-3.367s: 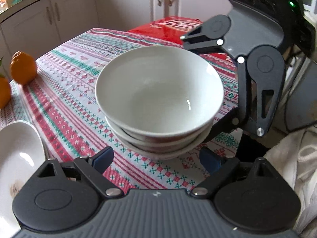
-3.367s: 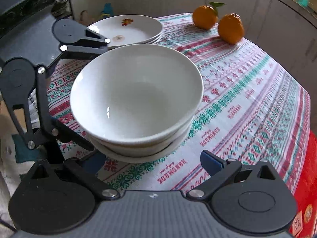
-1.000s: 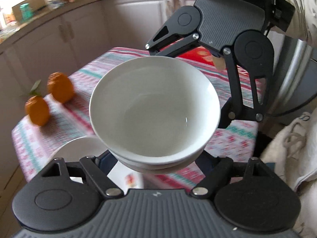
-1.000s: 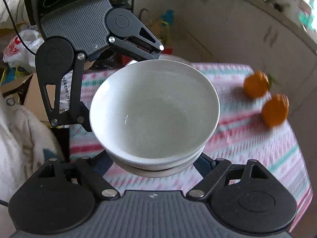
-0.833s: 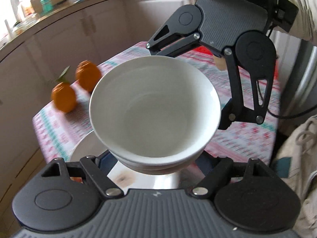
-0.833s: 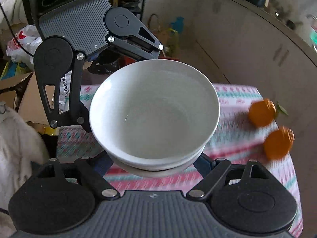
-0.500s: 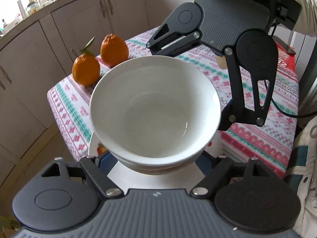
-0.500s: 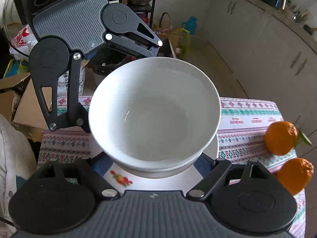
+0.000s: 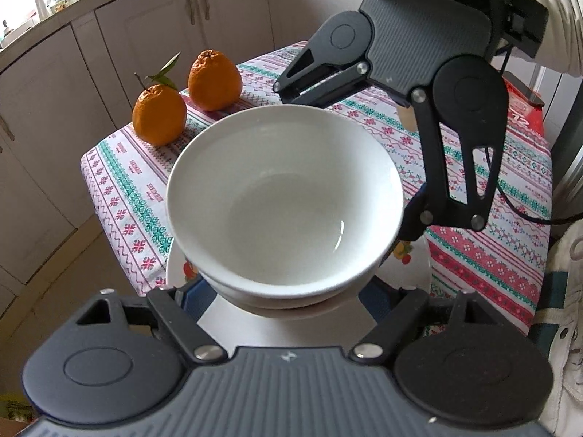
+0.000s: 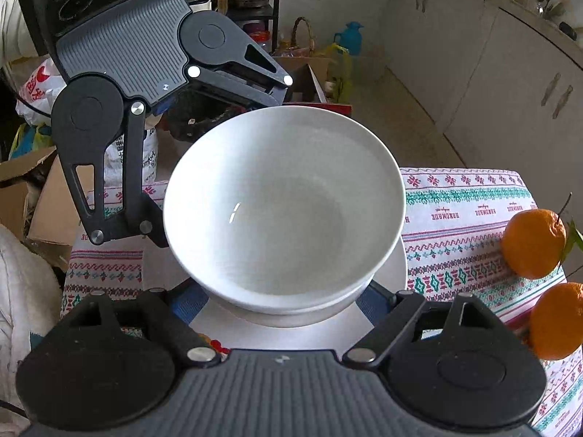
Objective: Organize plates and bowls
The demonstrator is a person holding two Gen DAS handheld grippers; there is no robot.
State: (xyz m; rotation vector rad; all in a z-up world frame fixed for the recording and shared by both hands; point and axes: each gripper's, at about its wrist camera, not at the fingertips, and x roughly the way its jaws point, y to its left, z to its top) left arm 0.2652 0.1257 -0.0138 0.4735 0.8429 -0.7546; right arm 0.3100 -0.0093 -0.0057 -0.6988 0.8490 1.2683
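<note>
I hold the stack of bowls (image 9: 284, 204) between both tools, my left gripper (image 9: 288, 291) and right gripper (image 10: 280, 295) each clamped around its base, just above the plates (image 10: 393, 273) near the table's corner. If either side loosens or tilts, I think the bowls could slip and chip the plates.

"HANDMADE" runs repeated along the tablecloth (image 10: 459, 215) stripes

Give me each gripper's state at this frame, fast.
Left gripper: shut on the stack of white ceramic bowls, from its near side.
Right gripper: shut on the same stack of white ceramic bowls, from the opposite side.
</note>
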